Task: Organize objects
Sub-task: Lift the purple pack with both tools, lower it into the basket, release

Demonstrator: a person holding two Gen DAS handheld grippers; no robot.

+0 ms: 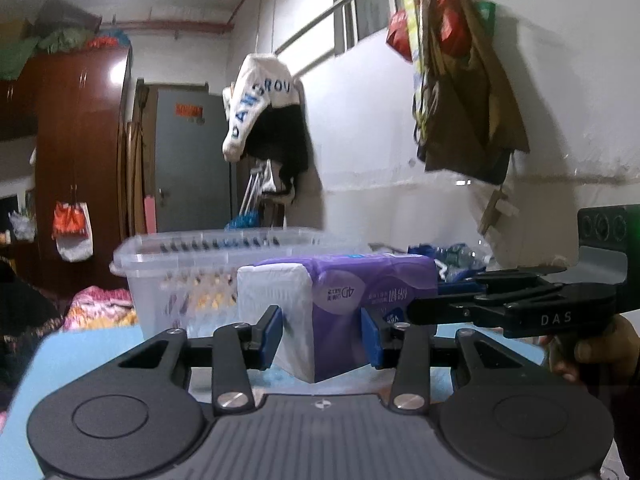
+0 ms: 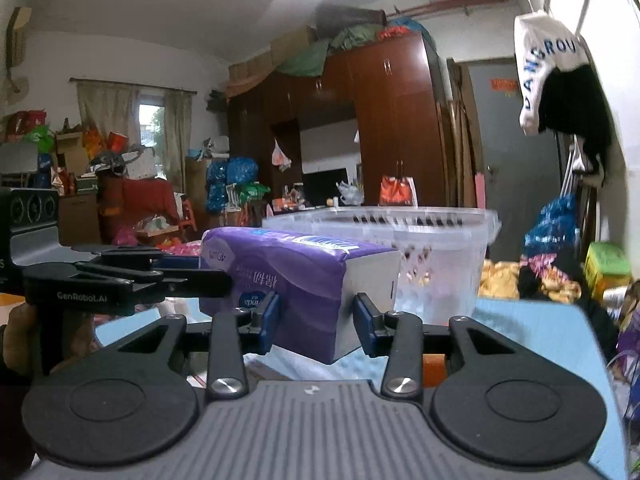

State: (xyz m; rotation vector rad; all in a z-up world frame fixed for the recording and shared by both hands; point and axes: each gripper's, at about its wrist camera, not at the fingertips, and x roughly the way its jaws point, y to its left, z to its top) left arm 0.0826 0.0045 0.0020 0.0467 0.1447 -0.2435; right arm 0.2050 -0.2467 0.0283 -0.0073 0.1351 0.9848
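1. The left gripper (image 1: 322,338) has its blue fingers (image 1: 270,334) closed partway onto the white end of the purple tissue pack (image 1: 340,300), pads pressing its sides.
2. The tissue pack is held clear above the light blue counter (image 1: 80,364), just in front of the clear plastic basket (image 1: 168,256), which stands farther back.
3. The right gripper (image 2: 316,322) clamps the pack's other end, fingers (image 2: 366,326) likewise partly closed on it.

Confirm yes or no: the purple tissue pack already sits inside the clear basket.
No, the tissue pack is held in front of the basket, outside it.
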